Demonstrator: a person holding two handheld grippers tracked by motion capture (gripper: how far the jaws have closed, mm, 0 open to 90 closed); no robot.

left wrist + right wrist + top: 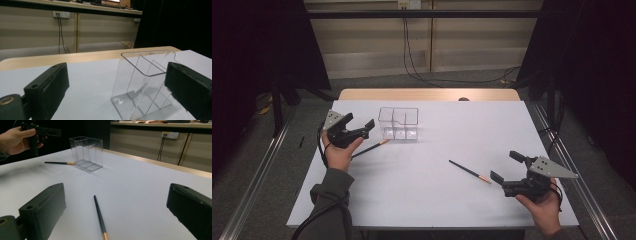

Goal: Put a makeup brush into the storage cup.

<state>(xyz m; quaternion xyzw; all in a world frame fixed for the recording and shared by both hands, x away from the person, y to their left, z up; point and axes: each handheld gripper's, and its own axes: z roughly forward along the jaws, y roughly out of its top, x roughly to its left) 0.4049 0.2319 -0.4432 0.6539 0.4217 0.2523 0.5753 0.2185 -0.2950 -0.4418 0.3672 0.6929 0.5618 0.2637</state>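
Note:
A clear plastic box with inner dividers stands upright on the white table. Two thin black sticks with orange tips lie flat: one just left of the box, the other toward the front right. My left gripper hovers open left of the box; in its own view the box rises close in front, beside the right jaw. My right gripper is open just right of the near stick, and in its view that stick lies between the jaws. Farther off are the box, the other stick and the left gripper.
The table's wooden far edge shows beyond the white surface. Cables hang down the back wall to the floor. Metal rails run along the floor on both sides, with dark curtains behind them.

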